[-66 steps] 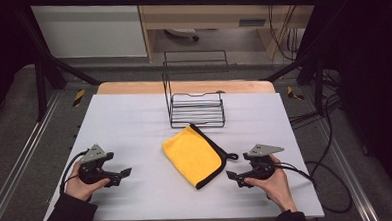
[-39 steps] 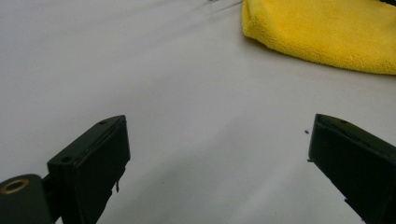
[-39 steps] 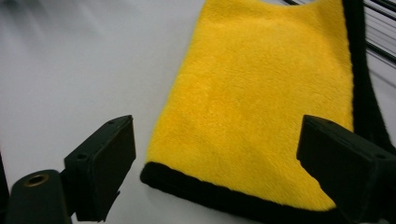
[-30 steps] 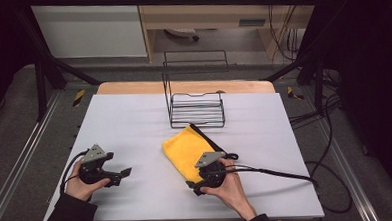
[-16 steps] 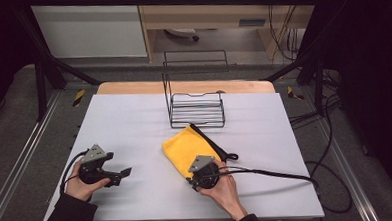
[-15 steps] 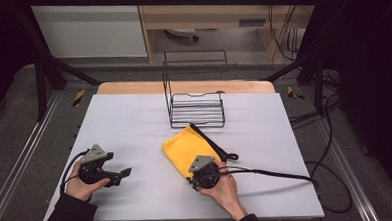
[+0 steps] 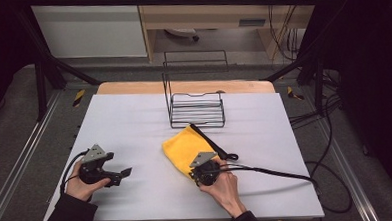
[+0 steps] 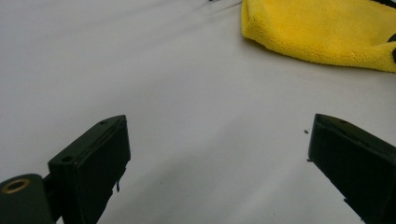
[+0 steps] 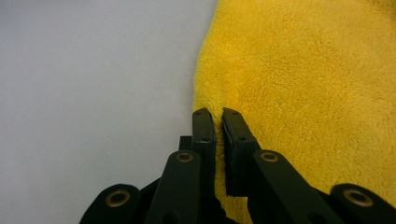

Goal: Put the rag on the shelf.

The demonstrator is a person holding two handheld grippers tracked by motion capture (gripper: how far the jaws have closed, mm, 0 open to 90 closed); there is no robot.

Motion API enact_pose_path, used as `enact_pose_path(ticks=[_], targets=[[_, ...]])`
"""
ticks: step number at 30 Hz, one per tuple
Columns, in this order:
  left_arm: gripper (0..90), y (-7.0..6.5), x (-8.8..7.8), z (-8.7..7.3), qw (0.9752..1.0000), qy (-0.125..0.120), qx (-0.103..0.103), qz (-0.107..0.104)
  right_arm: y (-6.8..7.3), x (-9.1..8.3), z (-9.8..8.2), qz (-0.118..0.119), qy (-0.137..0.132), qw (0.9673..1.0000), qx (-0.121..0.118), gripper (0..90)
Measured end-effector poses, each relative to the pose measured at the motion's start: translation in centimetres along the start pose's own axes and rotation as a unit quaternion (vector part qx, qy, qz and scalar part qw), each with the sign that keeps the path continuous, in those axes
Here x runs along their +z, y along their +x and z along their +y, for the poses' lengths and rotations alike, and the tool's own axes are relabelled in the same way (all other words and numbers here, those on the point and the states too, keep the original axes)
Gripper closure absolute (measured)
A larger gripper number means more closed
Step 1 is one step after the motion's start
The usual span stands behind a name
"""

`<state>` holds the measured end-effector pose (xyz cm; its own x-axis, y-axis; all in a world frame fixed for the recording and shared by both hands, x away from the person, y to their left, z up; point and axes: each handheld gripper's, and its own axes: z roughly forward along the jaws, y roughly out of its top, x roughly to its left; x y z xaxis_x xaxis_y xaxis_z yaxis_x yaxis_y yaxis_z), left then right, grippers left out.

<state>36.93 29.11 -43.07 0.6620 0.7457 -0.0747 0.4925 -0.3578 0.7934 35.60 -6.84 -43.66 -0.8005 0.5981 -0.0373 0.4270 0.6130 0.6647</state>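
Right gripper (image 9: 218, 122), jaws just closed, pinches the near edge of the yellow cloth (image 9: 303, 84) lying mid-table; left gripper (image 8: 219, 154) rests open, apart. So thin a bite may slip on lifting. Beyond, the wire rack (image 7: 196, 108) stands empty.

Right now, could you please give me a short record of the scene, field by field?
cloth: yellow, flat on the white table
right claw: jaws have just been closing, now pinching the cloth's near edge
left claw: open, nothing between its jaws, resting on the table left of the cloth
rack: black wire, behind the cloth
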Motion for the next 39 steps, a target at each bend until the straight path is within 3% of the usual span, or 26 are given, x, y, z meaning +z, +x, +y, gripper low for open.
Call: enact_pose_path(ticks=[7,16,21,22,26,31,35,39], targets=[[5.5,0.0,0.0,0.0,1.0,-0.001,-0.003,0.0,0.5,-0.9,0.7,0.03,-0.02,0.9988,0.034,85.4],[5.5,0.0,-0.1,0.0,1.0,0.0,-0.001,0.0,2.8,0.1,1.8,0.067,-0.011,0.9965,0.048,84.1],[5.5,0.0,-0.1,0.0,1.0,-0.001,0.0,0.0,2.6,0.0,1.8,0.093,-0.027,0.9935,0.06,68.4],[5.5,0.0,-0.1,0.0,1.0,-0.001,0.0,0.0,2.4,-0.3,2.0,0.094,-0.03,0.9935,0.057,64.5],[5.5,0.0,-0.1,0.0,1.0,-0.002,-0.001,0.001,0.6,-2.0,2.4,0.063,-0.047,0.9956,0.051,50.4],[5.5,0.0,-0.1,0.0,1.0,0.0,-0.001,0.001,-3.3,-3.4,0.9,0.026,-0.053,0.9948,0.083,38.9],[5.5,0.0,0.0,0.0,1.0,-0.001,-0.003,0.002,-5.7,-3.6,-1.3,0.004,-0.038,0.9941,0.101,38.8],[5.5,-0.1,0.1,0.0,1.0,0.003,0.0,0.001,-6.5,-3.3,-3.1,0.009,-0.024,0.9928,0.117,40.3]])
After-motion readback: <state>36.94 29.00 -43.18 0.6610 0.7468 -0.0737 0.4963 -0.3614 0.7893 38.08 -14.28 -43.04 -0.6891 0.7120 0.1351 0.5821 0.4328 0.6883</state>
